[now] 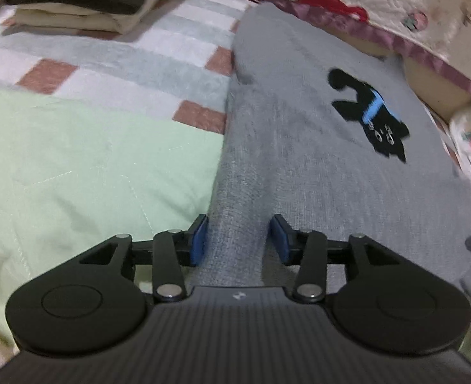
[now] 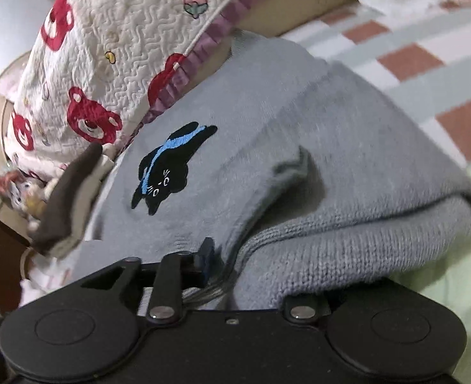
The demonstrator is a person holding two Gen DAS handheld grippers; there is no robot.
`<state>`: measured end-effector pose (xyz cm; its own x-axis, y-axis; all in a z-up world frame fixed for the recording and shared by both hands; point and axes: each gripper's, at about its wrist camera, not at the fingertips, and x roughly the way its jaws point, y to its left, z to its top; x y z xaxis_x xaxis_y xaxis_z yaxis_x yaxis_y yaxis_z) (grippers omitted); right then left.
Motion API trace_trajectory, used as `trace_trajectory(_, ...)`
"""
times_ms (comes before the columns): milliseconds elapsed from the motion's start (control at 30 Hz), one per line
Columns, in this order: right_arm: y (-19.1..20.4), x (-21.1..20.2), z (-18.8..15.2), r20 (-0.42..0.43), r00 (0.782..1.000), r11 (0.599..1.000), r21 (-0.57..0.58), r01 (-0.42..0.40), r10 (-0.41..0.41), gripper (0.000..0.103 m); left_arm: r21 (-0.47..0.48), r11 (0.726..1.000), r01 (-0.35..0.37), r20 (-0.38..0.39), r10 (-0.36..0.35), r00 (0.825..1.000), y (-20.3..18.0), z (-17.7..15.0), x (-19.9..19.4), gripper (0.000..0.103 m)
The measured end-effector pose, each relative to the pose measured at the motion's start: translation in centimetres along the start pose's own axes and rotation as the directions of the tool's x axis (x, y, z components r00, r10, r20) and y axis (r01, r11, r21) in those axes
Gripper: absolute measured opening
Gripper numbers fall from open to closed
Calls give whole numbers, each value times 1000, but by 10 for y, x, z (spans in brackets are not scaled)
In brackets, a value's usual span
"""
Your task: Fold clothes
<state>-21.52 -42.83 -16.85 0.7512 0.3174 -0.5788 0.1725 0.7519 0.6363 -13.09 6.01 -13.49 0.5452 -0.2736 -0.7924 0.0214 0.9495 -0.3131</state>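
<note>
**Operator:** Fingers first. On my left gripper [image 1: 237, 240] the blue pads [image 1: 198, 241] stand apart with a ridge of the grey knit sweater [image 1: 299, 166] running up between them. The cloth looks to touch the left pad; whether the right one presses it I can't say, so I'd call the jaws part open and not clamped.

**Supervisor:** And the right?

**Operator:** My right gripper [image 2: 245, 256] is half buried. One pad [image 2: 207, 257] shows at the sweater's [image 2: 347, 147] edge; the other finger is under a thick roll of knit draped over the housing. I can't tell whether it grips or the cloth only lies on it.

**Supervisor:** How far along are we?

**Operator:** Midway, I judge. The sweater lies on the patchwork bedspread [image 1: 75, 134], cat patch [image 1: 371, 116] facing up, and one side is already turned over onto the body, a cuff or corner poking out of the layers. It's still long and bunched near me, so squaring up and the crosswise fold remain. Beyond it, a folded stack [image 1: 75, 3] sits at the far corner, so earlier garments look done. The bear-print quilt [image 2: 107, 64] crowds the sweater's far edge.
</note>
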Motion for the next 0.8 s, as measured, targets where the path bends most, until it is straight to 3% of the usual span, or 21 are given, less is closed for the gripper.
trace_trajectory(33, -1, 2, -1, -3, 1000, 1000, 16, -8, 8, 48, -4, 1000, 16, -3, -16, 1000, 2, 0, 1, 49)
trace_trajectory(100, -3, 7, -2, -7, 1000, 999, 40, -18, 19, 53, -50, 997, 50, 5, -50, 999, 4, 1, 3, 65)
trace_trajectory(167, 0, 15, 0, -11, 1000, 999, 40, -19, 20, 56, -93, 992, 84, 15, -83, 996, 5, 1, 5, 71)
trace_trajectory(200, 2, 18, 2, -16, 1000, 999, 32, -18, 19, 55, -95, 993, 76, 17, -75, 997, 3, 1, 5, 65)
trace_trajectory(233, 8, 17, 4, -4, 1000, 1000, -2, -10, 10, 48, -69, 997, 34, 15, -33, 999, -1, 2, 4, 51)
trace_trajectory(267, 14, 16, 6, 11, 1000, 999, -39, 0, 1, 24, -32, 999, 8, 22, -7, 1000, -7, 3, 2, 18)
trace_trajectory(333, 26, 11, 9, 49, 999, 994, -106, 15, -10, 22, 86, 996, 5, 75, -11, 997, -24, 2, -9, 16)
trace_trajectory(400, 41, 3, 10, 90, 996, 981, -188, 44, -27, 21, 263, 965, 11, 155, -54, 986, -45, -2, -20, 16)
trace_trajectory(467, 58, 4, 8, 109, 990, 941, -318, 118, -87, 21, 298, 955, -6, 130, -35, 991, -53, -2, -14, 17)
trace_trajectory(533, 62, 9, 7, 102, 987, 926, -346, 151, -122, 21, 222, 975, 6, 100, -29, 995, -47, -2, -6, 21)
trace_trajectory(567, 63, 11, 7, 98, 985, 920, -356, 165, -139, 21, 164, 986, 18, 84, -32, 996, -40, -1, -4, 27)
trace_trajectory(600, 60, 11, 8, 90, 985, 927, -335, 167, -145, 21, 126, 992, 26, 73, -35, 997, -35, -1, -3, 32)
trace_trajectory(733, 47, 8, 11, 65, 990, 955, -263, 134, -121, 23, 115, 993, 19, 74, -27, 997, -33, -2, -3, 32)
trace_trajectory(800, 42, 7, 10, 55, 993, 964, -239, 118, -108, 27, 110, 994, 15, 74, -23, 997, -32, -2, -4, 49)
